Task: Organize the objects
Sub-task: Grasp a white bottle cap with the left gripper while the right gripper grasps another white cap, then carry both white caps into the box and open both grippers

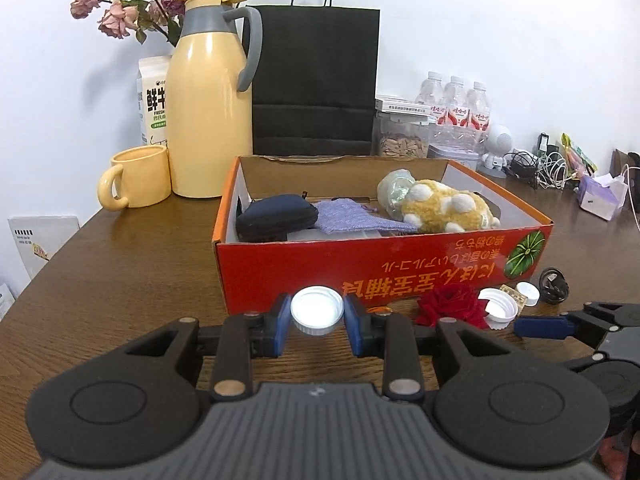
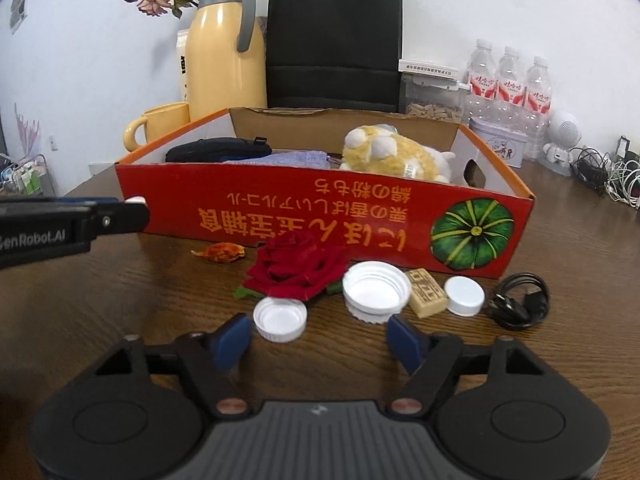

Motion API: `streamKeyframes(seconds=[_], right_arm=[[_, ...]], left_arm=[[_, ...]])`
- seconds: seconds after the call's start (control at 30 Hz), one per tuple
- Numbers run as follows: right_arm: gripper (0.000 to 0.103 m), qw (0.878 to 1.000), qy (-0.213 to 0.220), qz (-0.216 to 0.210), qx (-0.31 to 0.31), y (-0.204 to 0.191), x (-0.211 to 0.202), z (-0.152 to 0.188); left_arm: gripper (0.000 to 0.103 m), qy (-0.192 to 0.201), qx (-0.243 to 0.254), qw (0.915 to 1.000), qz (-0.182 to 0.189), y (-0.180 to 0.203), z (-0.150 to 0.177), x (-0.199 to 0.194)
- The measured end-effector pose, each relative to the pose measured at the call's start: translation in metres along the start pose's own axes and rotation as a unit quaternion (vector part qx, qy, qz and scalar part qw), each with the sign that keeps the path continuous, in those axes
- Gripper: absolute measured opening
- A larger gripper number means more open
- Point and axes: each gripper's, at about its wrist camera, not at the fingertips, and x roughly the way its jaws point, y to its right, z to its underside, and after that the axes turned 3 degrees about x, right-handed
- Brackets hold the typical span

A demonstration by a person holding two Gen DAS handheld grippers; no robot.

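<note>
Left gripper [image 1: 317, 316] fingers clamp a white cap [image 1: 317, 315] by its rim; right gripper [image 2: 318, 336] spread, empty.
Cap looks light, rigid, slick: you keep hold across the ribbed rim.

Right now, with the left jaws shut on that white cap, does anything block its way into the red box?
Only the red box itself: its near wall rises directly behind the white cap in the left gripper, so the cap must go up over the rim. Nothing else visible intervenes.

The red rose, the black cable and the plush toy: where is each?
red rose [image 2: 296, 264], right wrist view, on its petals.
black cable [image 2: 518, 306], right wrist view, on the coil.
plush toy [image 1: 444, 208], left wrist view, on its body.
</note>
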Motion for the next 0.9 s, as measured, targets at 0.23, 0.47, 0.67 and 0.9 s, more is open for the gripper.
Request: streamKeyframes(seconds=[0.23, 0.47, 0.67, 0.9], right_arm=[[0.053, 1.000, 0.004, -0.010, -0.006, -0.008, 0.004, -0.004], [0.027, 1.000, 0.012, -0.022, -0.012, -0.011, -0.001, -0.003], [0.027, 0.999, 0.042, -0.012, -0.017, -0.012, -0.014, 0.001], [0.027, 0.995, 0.092, -0.001, -0.029, -0.015, -0.033, 0.007]], left_arm=[[0.029, 0.003, -0.005, 1.0000, 0.005, -0.002, 0.003, -0.001], [0.029, 0.004, -0.007, 1.0000, 0.004, -0.002, 0.005, -0.001], [0.029, 0.002, -0.008, 1.0000, 0.003, -0.003, 0.006, -0.001], [0.029, 0.004, -0.008, 1.0000, 0.000, -0.003, 0.006, -0.004]])
